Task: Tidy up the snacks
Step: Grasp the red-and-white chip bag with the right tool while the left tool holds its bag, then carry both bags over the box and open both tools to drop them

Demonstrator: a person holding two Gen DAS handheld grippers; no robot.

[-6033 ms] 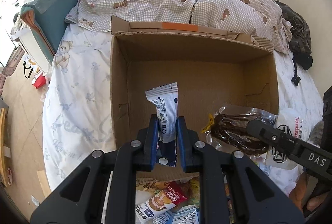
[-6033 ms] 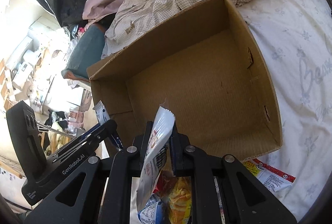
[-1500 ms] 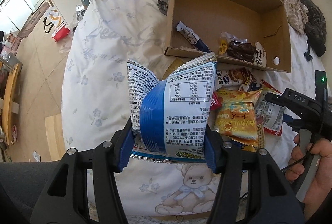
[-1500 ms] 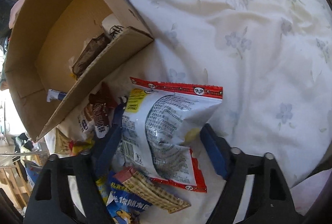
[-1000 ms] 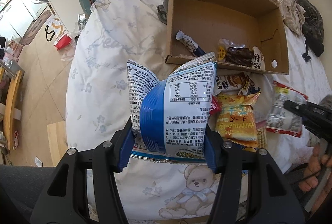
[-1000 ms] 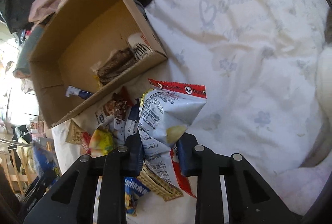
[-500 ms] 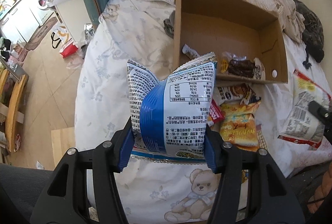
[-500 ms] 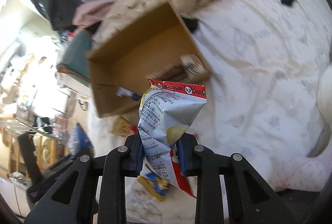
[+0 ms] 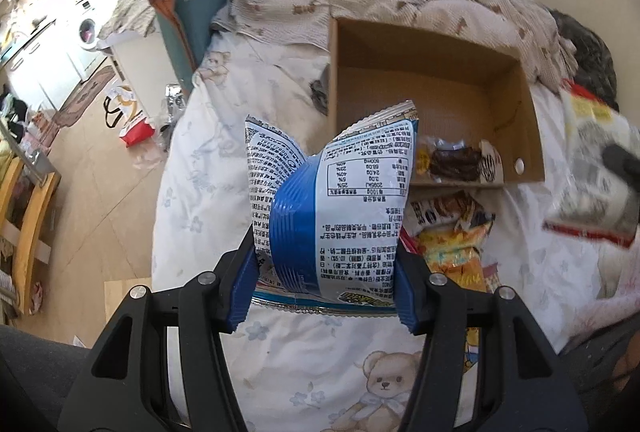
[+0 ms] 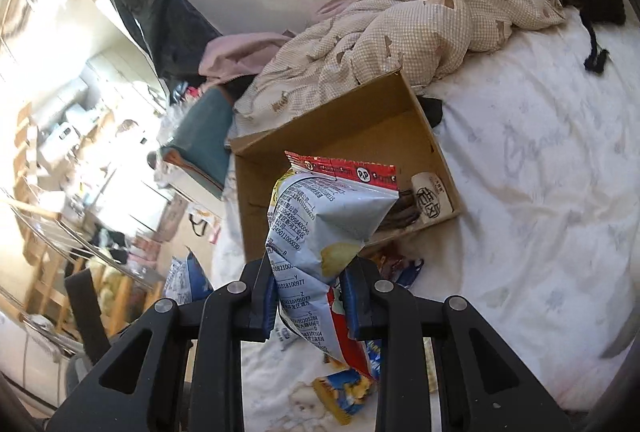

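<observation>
Snacks clamped in both: left hand-held gripper point(image 9: 324, 284) blue-and-white bag point(image 9: 332, 199), right hand-held gripper point(image 10: 310, 296) red-topped bag point(image 10: 324, 228).

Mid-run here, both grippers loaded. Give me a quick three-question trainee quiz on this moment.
1. True or false: the left gripper is shut on a blue and white snack bag.
2. Which colour is the sealed top edge of the chip bag in the right gripper? A) green B) red C) black
3. Fill in: the dark brown packet lies inside the ____.

Key: 1 true; 2 B; 3 cardboard box.
</observation>
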